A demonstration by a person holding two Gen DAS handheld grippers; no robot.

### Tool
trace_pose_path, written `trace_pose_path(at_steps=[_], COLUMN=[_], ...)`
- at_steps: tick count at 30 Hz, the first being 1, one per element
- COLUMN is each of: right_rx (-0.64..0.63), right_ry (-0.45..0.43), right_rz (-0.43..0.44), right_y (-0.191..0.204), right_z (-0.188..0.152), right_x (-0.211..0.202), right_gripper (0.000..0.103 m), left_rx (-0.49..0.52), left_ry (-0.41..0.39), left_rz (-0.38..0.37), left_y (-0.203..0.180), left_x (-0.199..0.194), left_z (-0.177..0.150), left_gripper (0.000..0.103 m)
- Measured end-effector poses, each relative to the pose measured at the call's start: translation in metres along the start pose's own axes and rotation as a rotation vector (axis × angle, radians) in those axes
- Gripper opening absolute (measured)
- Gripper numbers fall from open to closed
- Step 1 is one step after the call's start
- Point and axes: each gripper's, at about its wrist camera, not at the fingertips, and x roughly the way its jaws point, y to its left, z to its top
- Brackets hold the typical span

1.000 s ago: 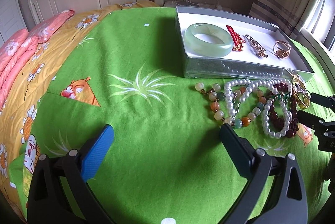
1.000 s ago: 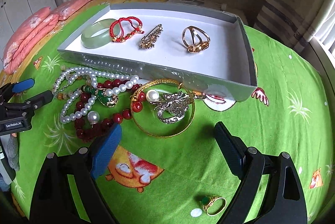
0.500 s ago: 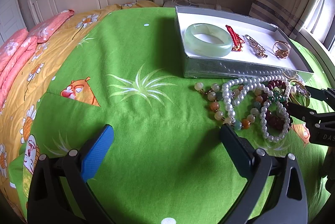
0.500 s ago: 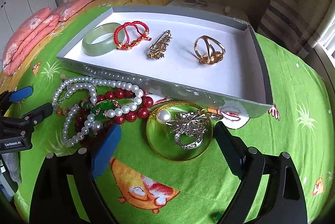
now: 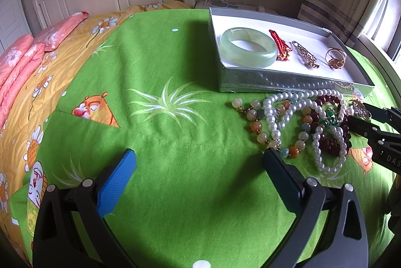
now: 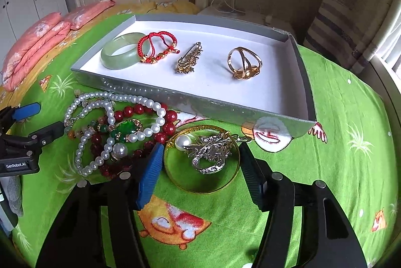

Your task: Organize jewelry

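Low in the left wrist view, my left gripper (image 5: 199, 162) hangs wide open and empty over the green bedspread (image 5: 155, 62), with the bead pile (image 5: 300, 122) at right below the tray (image 5: 288, 82). Centre-bottom of the right wrist view, my right gripper (image 6: 200, 162) has just been closing around the gold bangle (image 6: 175, 180) and silver brooch (image 6: 213, 150); I cannot tell whether the pads touch.

Left gripper (image 5: 199, 160) and right gripper (image 6: 199, 161): black frames, silver screws, one blue ribbed pad at nine o'clock, one black at three o'clock.
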Motion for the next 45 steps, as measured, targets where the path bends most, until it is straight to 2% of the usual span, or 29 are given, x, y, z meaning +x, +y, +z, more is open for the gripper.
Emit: trace_pose_path(at_steps=[14, 24, 27, 31, 33, 35, 39, 42, 45], right_rx=[0.039, 0.157, 0.221, 0.252, 0.248, 0.239, 0.238, 0.239, 0.240], right_ry=[-0.099, -0.130, -0.142, -0.169, -0.174, -0.180, -0.189, -0.189, -0.193], right_rz=[0.016, 0.006, 0.034, 0.036, 0.035, 0.028, 0.038, 0.043, 0.044], right_y=[-0.022, -0.065, -0.081, -0.088, -0.086, -0.085, -0.084, -0.085, -0.084], right_z=[-0.027, -0.066, -0.075, -0.080, -0.080, -0.080, -0.082, -0.082, -0.082], right_x=[-0.043, -0.067, -0.072, -0.077, -0.077, -0.078, -0.079, -0.079, -0.079], right_gripper=[0.059, 0.059, 0.059, 0.059, 0.059, 0.059, 0.059, 0.059, 0.059], left_rx=[0.000, 0.000, -0.002, 0.015, 0.037, 0.064, 0.178, 0.252, 0.295], left_ry=[0.000, -0.001, -0.006, -0.050, -0.084, -0.098, -0.139, -0.139, -0.126], left_rz=[0.000, -0.002, -0.006, -0.003, -0.022, -0.079, -0.112, -0.141, -0.174], left_y=[0.000, 0.000, 0.000, -0.004, -0.011, -0.023, -0.061, -0.089, -0.111], left_x=[0.000, 0.000, -0.001, -0.010, -0.019, -0.026, -0.039, -0.038, -0.034], left_z=[0.000, 0.000, -0.001, -0.002, -0.003, -0.004, -0.002, 0.004, 0.014], left_gripper=[0.100, 0.100, 0.100, 0.100, 0.099, 0.099, 0.089, 0.081, 0.068])
